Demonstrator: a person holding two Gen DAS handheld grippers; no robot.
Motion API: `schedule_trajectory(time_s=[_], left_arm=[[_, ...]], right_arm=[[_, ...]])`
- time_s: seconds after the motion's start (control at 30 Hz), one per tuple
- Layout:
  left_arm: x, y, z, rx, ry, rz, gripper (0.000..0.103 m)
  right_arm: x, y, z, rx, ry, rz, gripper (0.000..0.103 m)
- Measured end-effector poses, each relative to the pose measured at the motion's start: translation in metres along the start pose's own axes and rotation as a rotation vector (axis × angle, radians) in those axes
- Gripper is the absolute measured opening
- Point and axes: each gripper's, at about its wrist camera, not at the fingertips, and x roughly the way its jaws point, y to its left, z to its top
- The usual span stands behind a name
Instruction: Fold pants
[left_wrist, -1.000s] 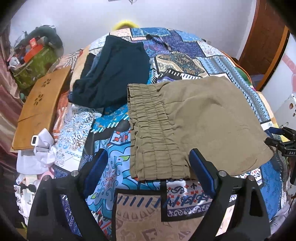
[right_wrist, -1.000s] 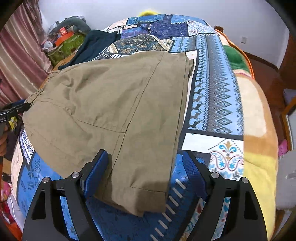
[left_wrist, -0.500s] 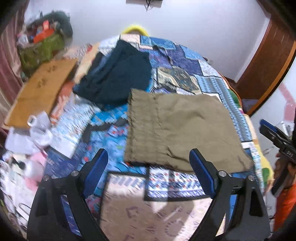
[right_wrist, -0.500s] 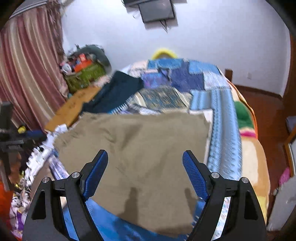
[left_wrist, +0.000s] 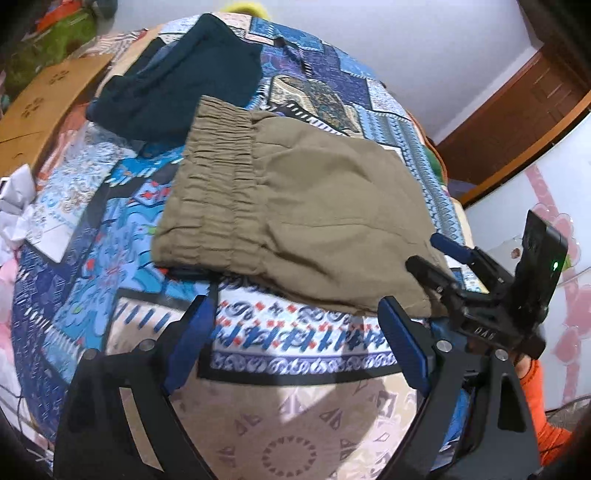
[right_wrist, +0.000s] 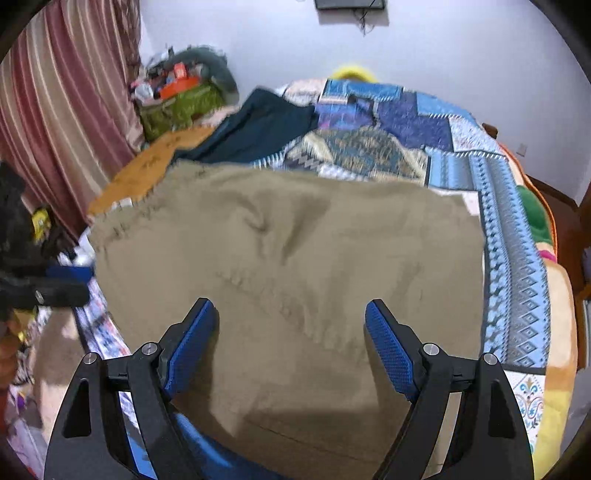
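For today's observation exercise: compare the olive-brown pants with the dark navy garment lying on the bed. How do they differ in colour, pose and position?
The olive-brown pants are light khaki; the dark navy garment is nearly black-blue. The pants lie flat and folded into a neat block with the gathered waistband showing; the navy garment lies loosely rumpled. The pants lie nearer the cameras, the navy garment behind them, toward the wall. Both rest on the patterned bedspread, and no gripper holds either.

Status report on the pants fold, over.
Left claw open, empty. Right claw open over olive pants. Pants lie folded flat on patchwork bedspread. Dark garment touches waistband, no obstruction.
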Motion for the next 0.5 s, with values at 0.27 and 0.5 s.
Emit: schedule_trajectory(time_s=[0.27, 0.5], left_arm=[[0.024, 0.017, 0.027, -0.111, 0.007, -0.171, 0.097], [0.035, 0.025, 0.046, -0.146, -0.020, -0.124, 0.080]], right_arm=[[0.002, -0.006, -0.002, 0.023, 0.024, 0.036, 0.081], [0.005, -0.008, -0.003, 0.047, 0.035, 0.066, 0.081]])
